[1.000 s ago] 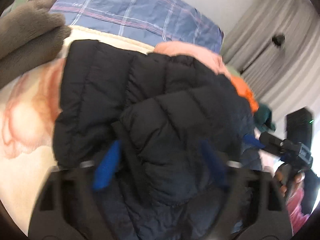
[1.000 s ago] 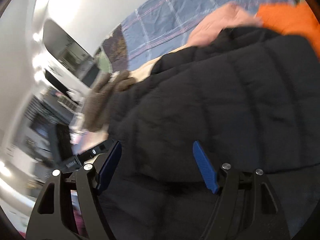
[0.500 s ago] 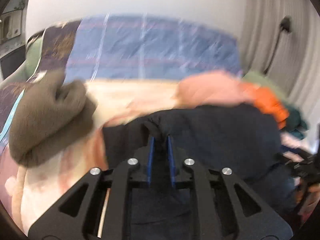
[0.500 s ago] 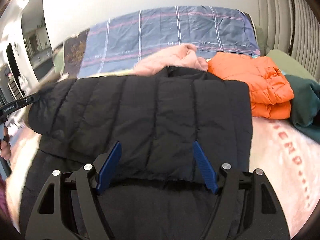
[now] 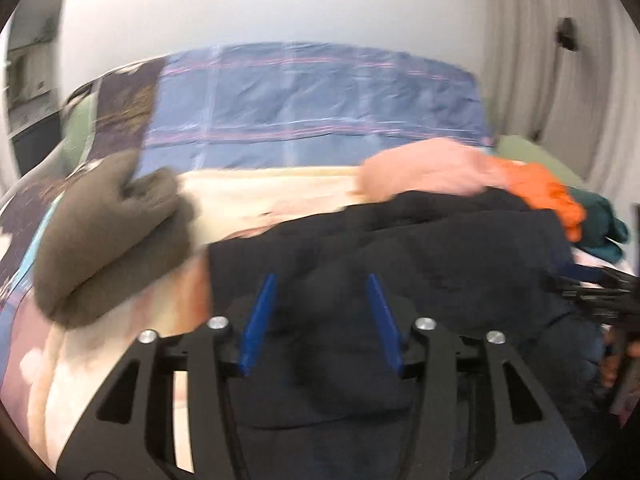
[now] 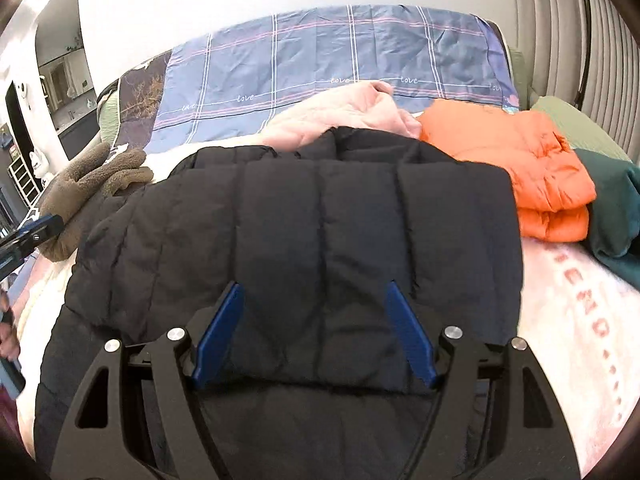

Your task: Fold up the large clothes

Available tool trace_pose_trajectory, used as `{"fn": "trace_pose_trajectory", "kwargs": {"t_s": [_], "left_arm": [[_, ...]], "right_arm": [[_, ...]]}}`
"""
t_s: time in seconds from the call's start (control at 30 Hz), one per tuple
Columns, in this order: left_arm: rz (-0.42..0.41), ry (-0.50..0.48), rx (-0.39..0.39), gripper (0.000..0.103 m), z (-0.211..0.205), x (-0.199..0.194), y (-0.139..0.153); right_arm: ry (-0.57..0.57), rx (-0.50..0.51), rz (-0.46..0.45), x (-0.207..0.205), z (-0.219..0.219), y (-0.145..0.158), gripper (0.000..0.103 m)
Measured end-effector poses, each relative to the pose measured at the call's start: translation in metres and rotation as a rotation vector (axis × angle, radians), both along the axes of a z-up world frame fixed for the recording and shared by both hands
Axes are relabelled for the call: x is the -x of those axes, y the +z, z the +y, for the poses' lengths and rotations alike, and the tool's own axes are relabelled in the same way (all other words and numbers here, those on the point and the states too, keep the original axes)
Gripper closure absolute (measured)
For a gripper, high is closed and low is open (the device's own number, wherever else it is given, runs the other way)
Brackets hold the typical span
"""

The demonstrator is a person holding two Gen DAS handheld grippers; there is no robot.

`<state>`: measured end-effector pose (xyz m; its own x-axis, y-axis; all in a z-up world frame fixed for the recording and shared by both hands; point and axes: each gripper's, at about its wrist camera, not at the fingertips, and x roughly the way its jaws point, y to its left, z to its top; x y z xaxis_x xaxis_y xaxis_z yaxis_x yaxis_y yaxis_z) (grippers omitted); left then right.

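Observation:
A black quilted puffer jacket (image 6: 320,208) lies folded across the bed, its near edge under my right gripper (image 6: 315,286). That gripper is open, its blue pads hovering over the fabric with nothing pinched. In the left wrist view the jacket (image 5: 440,260) is blurred. My left gripper (image 5: 321,280) is opening at the jacket's left end. A dark bulge of jacket sits between its jaws, and the pads do not press on it. The left gripper (image 6: 32,232) also shows at the left edge of the right wrist view.
On the bed are a brown fleece garment (image 6: 92,184) at the left, a pink garment (image 6: 344,116) behind the jacket, and a folded orange jacket (image 6: 532,176) and a dark green garment (image 6: 616,224) at the right. A blue checked quilt (image 6: 320,56) lies along the wall.
My left gripper pinched a fold of the jacket half a second ago and has since spread its jaws and risen. The right wrist view swung round square over the jacket, jaws unchanged.

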<state>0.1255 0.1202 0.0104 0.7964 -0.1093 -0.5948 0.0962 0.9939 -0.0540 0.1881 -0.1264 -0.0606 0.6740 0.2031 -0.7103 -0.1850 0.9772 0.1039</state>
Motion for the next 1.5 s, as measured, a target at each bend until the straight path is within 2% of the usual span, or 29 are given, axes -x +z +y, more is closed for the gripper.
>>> {"fn": "trace_pose_trajectory", "kwargs": {"t_s": [0.07,0.1,0.13,0.17,0.2,0.27,0.37,0.47,0.53,0.63,0.7,0.77,0.83,0.9,0.97,1.03,1.13,1.37,1.5], "left_arm": [[0.041,-0.056,-0.037,0.041,-0.024,-0.007,-0.017],[0.086,-0.062,-0.08,0.041,-0.035,-0.013,-0.032],[0.136,-0.059,-0.134,0.036,-0.042,-0.023,-0.051],[0.168,-0.049,-0.222,0.031,-0.049,-0.032,-0.08],[0.158,-0.035,-0.283,0.03,-0.051,-0.036,-0.101],[0.175,-0.02,-0.288,0.03,-0.05,-0.038,-0.105],[0.162,-0.013,-0.328,0.03,-0.055,-0.038,-0.104],[0.16,-0.013,-0.283,0.03,-0.048,-0.028,-0.09],[0.139,-0.013,-0.249,0.03,-0.037,-0.015,-0.073],[0.07,-0.014,-0.237,0.022,-0.01,0.019,-0.045],[0.076,-0.018,-0.195,0.02,0.017,0.046,-0.039],[0.127,-0.014,-0.128,0.019,0.044,0.071,-0.046],[0.192,-0.009,-0.08,0.019,0.061,0.093,-0.063],[0.271,0.001,-0.05,0.019,0.073,0.116,-0.085],[0.308,0.001,-0.002,0.019,0.075,0.137,-0.099],[0.304,-0.01,0.07,0.019,0.08,0.151,-0.101],[0.289,-0.069,0.147,0.019,0.073,0.169,-0.1],[0.316,-0.184,0.137,0.019,0.034,0.211,-0.099],[0.311,-0.207,0.188,0.022,0.03,0.242,-0.095]], "right_arm": [[0.007,0.022,0.059,-0.009,0.007,-0.021,0.027],[-0.007,0.051,0.086,-0.011,0.011,-0.04,0.02],[-0.013,0.074,0.078,-0.011,0.013,-0.052,0.019],[-0.009,0.094,0.063,-0.01,0.016,-0.061,0.018],[-0.002,0.11,0.058,-0.009,0.019,-0.063,0.018],[-0.004,0.144,0.054,-0.01,0.022,-0.063,0.018],[-0.002,0.12,0.06,-0.011,0.017,-0.064,0.017],[0.012,0.101,0.058,-0.007,0.009,-0.056,0.017],[0.027,0.097,0.044,0.011,-0.001,-0.04,0.017],[0.04,0.086,-0.012,0.045,-0.035,-0.012,0.017],[0.018,0.094,-0.035,0.069,-0.065,-0.003,0.016],[-0.037,0.081,-0.008,0.087,-0.098,-0.005,0.016],[-0.095,0.019,0.061,0.105,-0.131,-0.016,0.016],[-0.133,-0.04,0.131,0.125,-0.155,-0.032,0.018],[-0.145,-0.097,0.165,0.141,-0.166,-0.042,0.022],[-0.147,-0.168,0.176,0.16,-0.173,-0.047,0.029],[-0.136,-0.2,0.173,0.177,-0.176,-0.047,0.036],[-0.101,-0.329,0.198,0.231,-0.183,-0.049,0.039],[-0.066,-0.413,0.18,0.266,-0.188,-0.052,0.04]]}}
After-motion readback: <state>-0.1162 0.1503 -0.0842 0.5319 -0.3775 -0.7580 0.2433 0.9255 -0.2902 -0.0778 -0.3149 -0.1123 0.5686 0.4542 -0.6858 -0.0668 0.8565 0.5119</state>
